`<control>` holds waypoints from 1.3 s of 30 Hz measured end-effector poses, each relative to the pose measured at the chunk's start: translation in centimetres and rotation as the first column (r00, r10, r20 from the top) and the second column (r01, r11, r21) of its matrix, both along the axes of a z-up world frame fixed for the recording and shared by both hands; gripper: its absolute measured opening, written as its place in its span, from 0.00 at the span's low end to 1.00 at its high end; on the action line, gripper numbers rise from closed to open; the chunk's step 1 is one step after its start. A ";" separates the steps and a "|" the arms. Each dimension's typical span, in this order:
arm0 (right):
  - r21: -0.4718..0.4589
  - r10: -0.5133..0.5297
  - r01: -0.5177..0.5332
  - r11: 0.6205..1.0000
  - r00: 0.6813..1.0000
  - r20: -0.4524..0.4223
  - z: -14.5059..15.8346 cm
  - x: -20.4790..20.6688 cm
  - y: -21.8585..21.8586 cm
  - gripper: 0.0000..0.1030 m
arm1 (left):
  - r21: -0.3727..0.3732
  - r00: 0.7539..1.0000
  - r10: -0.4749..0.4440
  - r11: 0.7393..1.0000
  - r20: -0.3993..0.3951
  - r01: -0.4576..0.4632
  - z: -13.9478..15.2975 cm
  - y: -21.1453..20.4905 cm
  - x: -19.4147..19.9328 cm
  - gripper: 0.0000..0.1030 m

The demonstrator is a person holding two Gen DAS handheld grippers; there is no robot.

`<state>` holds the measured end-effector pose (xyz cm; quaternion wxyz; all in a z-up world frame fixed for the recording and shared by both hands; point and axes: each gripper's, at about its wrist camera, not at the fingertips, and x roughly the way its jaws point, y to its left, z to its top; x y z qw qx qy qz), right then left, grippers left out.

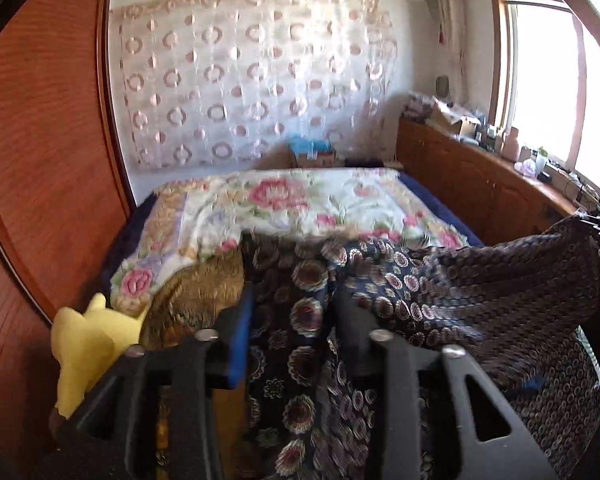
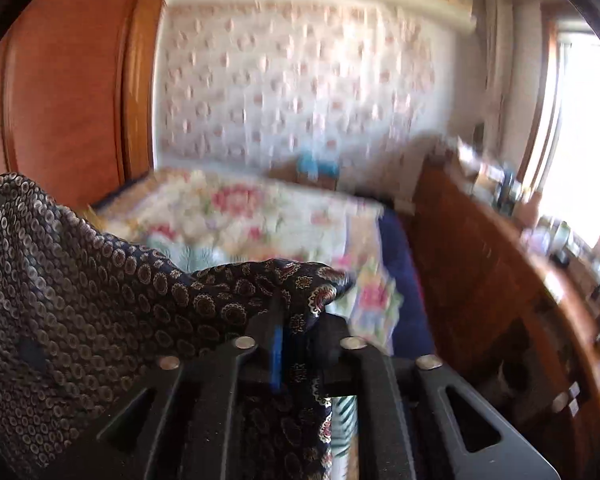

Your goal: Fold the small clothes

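We see the dark patterned garment (image 1: 380,288) hanging in the air above the bed (image 1: 300,204), stretched between both tools. The left gripper (image 1: 292,320) has its jaws apart with the cloth draped between them; whether the pads press it we cannot tell. The right gripper (image 2: 296,328) seems to be pinching a bunched edge of the garment (image 2: 100,280), though that view is blurred. A yellow plush toy (image 1: 88,344) lies at the left.
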<state>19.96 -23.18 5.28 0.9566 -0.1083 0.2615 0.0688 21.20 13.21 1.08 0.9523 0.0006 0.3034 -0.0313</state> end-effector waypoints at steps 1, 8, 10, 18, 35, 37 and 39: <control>-0.005 0.002 -0.002 1.000 1.000 -0.025 -1.2 0.3 0.3 0.37 | 0.005 1.000 0.003 1.000 -0.013 -0.003 -0.6 0.3 -0.1 0.46; -0.003 0.009 -0.009 1.000 0.997 -0.075 -3.6 0.3 -0.3 0.45 | 0.018 0.999 -0.007 1.000 -0.039 0.008 -2.5 1.1 -2.9 0.66; 0.016 0.014 -0.012 1.000 0.997 -0.076 -3.7 -0.7 -1.0 0.45 | 0.020 0.999 -0.006 1.000 -0.036 0.007 -2.8 1.1 -3.8 0.67; 0.054 -0.018 0.026 0.998 0.989 -0.149 -5.3 -1.8 -5.4 0.45 | 0.015 0.999 0.011 1.000 -0.040 -0.010 -4.3 1.9 -5.7 0.67; 0.105 -0.023 0.044 0.994 0.980 -0.198 -8.8 3.2 -5.4 0.04 | -0.027 0.996 0.024 0.999 -0.089 -0.027 -5.8 3.1 -4.2 0.13; 0.105 0.000 0.019 0.994 0.984 -0.181 -8.5 2.7 -5.1 0.01 | -0.049 0.995 0.018 0.999 -0.097 -0.023 -6.0 3.1 -4.2 0.02; 0.126 0.013 0.007 0.992 0.988 -0.154 -7.8 1.7 -5.1 0.01 | -0.054 0.997 0.011 0.998 -0.071 -0.015 -5.6 2.8 -5.0 0.02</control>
